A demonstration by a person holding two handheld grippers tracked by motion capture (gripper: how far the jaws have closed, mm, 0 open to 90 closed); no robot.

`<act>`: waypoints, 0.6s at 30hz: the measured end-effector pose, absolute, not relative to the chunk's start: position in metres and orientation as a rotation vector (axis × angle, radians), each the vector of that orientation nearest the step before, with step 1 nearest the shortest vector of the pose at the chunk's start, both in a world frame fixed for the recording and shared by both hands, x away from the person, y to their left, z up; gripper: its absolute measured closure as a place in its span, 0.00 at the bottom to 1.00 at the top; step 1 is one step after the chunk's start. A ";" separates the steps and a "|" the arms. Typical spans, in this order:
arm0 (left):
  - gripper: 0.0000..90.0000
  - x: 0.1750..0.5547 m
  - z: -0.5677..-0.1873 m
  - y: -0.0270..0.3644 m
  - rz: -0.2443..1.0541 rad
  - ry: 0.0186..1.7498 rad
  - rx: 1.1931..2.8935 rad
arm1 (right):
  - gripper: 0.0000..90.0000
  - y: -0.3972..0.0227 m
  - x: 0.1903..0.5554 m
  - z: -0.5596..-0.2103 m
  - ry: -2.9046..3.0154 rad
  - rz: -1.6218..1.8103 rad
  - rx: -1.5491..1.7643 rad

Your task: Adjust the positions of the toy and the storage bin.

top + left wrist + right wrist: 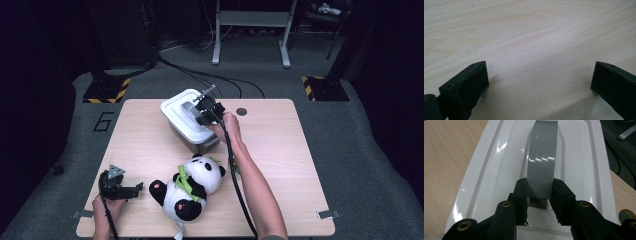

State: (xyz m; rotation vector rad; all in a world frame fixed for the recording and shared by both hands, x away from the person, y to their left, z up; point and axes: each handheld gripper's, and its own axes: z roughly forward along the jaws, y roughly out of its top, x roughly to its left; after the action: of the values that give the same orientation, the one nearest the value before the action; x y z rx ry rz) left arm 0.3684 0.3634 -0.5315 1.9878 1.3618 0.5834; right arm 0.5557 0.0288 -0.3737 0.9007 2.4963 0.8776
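With the right gripper (539,195) clamped on the grey handle (541,165) of the white lid (182,112) and the left gripper (539,82) open and idle on the desk (280,150), an off-centre pull could drag the whole box (192,137) along

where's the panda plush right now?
High view: the panda plush lies on the table near its front edge, just front of the white-lidded bin, between the left hand-held gripper and the person's right forearm.

A dim lab: hazard-striped stand bases (106,91), floor cables (200,75), numbered grey carpet (102,121)
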 end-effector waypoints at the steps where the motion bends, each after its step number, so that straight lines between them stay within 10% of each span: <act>1: 0.01 0.368 -0.531 0.363 0.582 1.362 1.988 | 0.74 0.027 0.556 -0.373 2.496 0.873 0.897; 14: 0.01 0.368 -0.531 0.364 0.577 1.361 1.992 | 0.73 0.014 0.558 -0.371 2.500 0.834 0.934; 18: 0.01 0.368 -0.532 0.363 0.581 1.361 1.987 | 0.59 0.005 0.559 -0.370 2.490 0.847 0.961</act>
State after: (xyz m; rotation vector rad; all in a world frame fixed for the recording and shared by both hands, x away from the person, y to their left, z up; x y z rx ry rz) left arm 0.3683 0.3634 -0.5316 1.9867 1.3605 0.5812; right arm 0.5592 0.0049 -0.3701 0.9612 2.4901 0.8466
